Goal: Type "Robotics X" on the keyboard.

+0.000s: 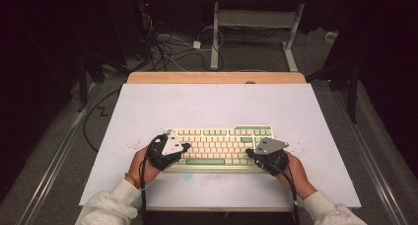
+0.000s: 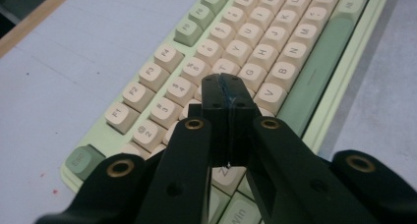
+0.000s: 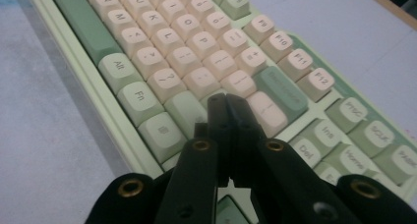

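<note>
keyboard (image 1: 219, 147) on table (image 1: 148, 111), both grippers' jaws closed above keys

Lab: bare table (image 1: 148, 111), floor cables (image 1: 167, 47), dark surroundings.

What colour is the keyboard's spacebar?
The spacebar is muted green; the left gripper view shows it best.

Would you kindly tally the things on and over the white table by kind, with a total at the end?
Keyboard, cream and green keys: 1
Handheld grippers, both with jaws shut and holding nothing: 2, the left gripper and the right gripper
White table: 1
Total: 4
</note>
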The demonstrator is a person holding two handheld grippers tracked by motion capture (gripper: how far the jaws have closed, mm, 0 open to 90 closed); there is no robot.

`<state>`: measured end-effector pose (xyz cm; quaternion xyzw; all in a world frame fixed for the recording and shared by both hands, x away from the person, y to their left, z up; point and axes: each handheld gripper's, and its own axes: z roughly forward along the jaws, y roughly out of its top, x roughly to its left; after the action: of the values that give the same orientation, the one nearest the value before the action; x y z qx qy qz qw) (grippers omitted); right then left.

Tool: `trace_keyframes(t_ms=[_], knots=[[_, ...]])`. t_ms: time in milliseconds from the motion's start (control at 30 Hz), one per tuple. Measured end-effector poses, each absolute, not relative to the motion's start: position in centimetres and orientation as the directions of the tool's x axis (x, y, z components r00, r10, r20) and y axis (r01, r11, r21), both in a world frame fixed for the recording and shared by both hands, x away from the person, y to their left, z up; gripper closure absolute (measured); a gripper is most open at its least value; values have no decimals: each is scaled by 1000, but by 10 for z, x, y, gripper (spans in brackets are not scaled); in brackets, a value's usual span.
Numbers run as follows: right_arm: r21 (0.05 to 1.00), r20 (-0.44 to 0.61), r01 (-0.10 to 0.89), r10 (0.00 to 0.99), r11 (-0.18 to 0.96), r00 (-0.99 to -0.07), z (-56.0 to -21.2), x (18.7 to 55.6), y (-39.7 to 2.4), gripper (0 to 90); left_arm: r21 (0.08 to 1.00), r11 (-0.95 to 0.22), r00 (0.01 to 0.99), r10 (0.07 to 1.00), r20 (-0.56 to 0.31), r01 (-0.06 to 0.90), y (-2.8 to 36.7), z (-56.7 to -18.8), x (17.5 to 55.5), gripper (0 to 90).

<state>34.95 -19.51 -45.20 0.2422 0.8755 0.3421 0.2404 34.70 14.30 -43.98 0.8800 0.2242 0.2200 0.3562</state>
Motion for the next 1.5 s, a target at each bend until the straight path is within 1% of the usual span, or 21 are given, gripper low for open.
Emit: trace_keyframes(t_ms=[33,67,133,167,200,267,333,367,433,467,500,533,567,600,667,700,767,1000,1167,1367,1500], knots=[[721,-259,256,593,644,-763,-450,349,-196,900,726,-647,800,553,235,234,144,-439,347,871],[729,-257,253,596,637,-760,-449,349,-197,900,731,-642,799,555,233,232,145,-439,347,837],[747,-255,241,602,620,-757,-446,348,-199,900,734,-641,795,556,241,226,145,-439,347,837],[753,-259,234,605,614,-753,-445,347,-200,900,738,-638,791,559,248,220,145,-439,347,821],[762,-261,226,607,607,-751,-443,347,-200,881,738,-638,791,559,247,220,146,-439,347,774],[773,-267,209,606,599,-749,-441,346,-201,840,732,-648,786,558,267,211,145,-439,346,726],[780,-274,197,607,594,-746,-440,345,-201,816,737,-643,783,562,269,208,146,-439,346,624],[786,-274,192,608,588,-745,-439,344,-202,775,736,-645,780,563,274,207,146,-440,346,566],[795,-278,184,617,578,-737,-437,343,-202,700,731,-652,782,556,280,202,146,-440,346,510],[799,-280,179,618,574,-734,-436,343,-202,645,732,-651,775,563,287,202,146,-441,345,478],[804,-287,175,628,568,-723,-436,342,-203,584,729,-654,764,571,299,204,145,-442,345,408],[810,-287,173,635,561,-717,-435,342,-203,548,728,-657,753,577,316,198,145,-443,344,336],[813,-282,173,636,556,-718,-435,341,-203,515,735,-649,751,581,315,194,145,-444,343,294],[815,-281,171,635,554,-719,-434,342,-203,463,739,-645,753,581,308,196,145,-444,343,288],[816,-283,169,636,553,-718,-434,342,-203,377,742,-641,749,588,307,199,145,-445,343,223],[819,-283,169,643,548,-712,-434,341,-203,344,740,-644,753,582,306,197,146,-445,344,214],[826,-276,171,650,537,-708,-433,342,-203,301,747,-634,753,587,297,200,146,-445,344,166],[839,-276,167,670,517,-690,-428,339,-207,190,765,-619,737,598,314,176,148,-441,339,166],[836,-289,162,671,524,-682,-424,335,-212,196,755,-635,725,597,344,164,152,-438,333,163],[852,-289,154,694,501,-659,-417,329,-222,192,766,-623,713,608,349,157,161,-435,328,149],[846,-317,138,694,515,-646,-412,324,-228,186,769,-621,701,616,360,151,168,-433,325,149]])
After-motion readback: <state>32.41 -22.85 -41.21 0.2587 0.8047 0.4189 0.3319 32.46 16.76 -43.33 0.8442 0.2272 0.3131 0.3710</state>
